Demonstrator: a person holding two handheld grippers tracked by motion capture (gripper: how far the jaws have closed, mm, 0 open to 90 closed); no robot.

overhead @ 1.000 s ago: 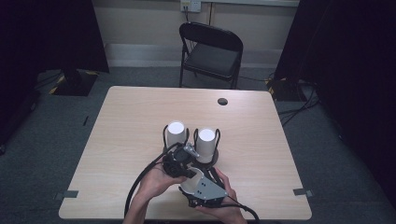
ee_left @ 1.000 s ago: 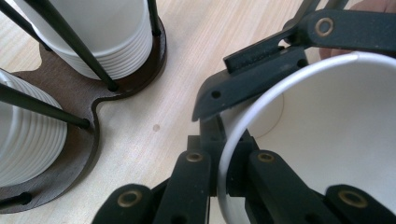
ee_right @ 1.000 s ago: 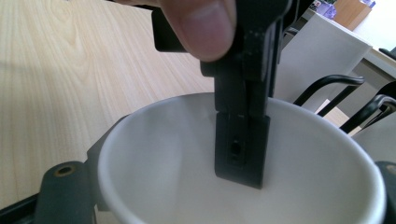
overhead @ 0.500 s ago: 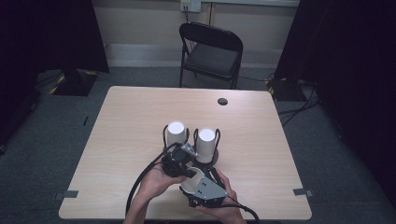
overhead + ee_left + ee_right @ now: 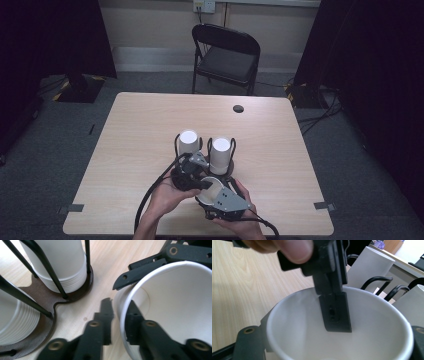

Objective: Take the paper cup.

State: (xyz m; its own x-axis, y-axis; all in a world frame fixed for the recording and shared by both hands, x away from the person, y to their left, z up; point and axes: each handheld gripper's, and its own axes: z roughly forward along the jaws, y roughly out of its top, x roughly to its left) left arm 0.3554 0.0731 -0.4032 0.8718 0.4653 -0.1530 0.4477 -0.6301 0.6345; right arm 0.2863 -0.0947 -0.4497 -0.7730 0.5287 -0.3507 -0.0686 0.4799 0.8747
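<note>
At the desk's near edge, six o'clock of the cup rack: one paper cup shared by both grippers.

The right gripper clasps the cup around its wall, fingers just closing tighter. The left gripper straddles the cup's rim, one finger inside, its fingers just easing apart and no longer pinching. Against the earlier frame, hands and cup sit unmoved.

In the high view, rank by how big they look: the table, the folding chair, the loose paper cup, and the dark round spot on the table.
1. Table
2. Folding chair
3. Loose paper cup, partly hidden by both grippers, so its full size is unsure
4. Dark round spot
</note>
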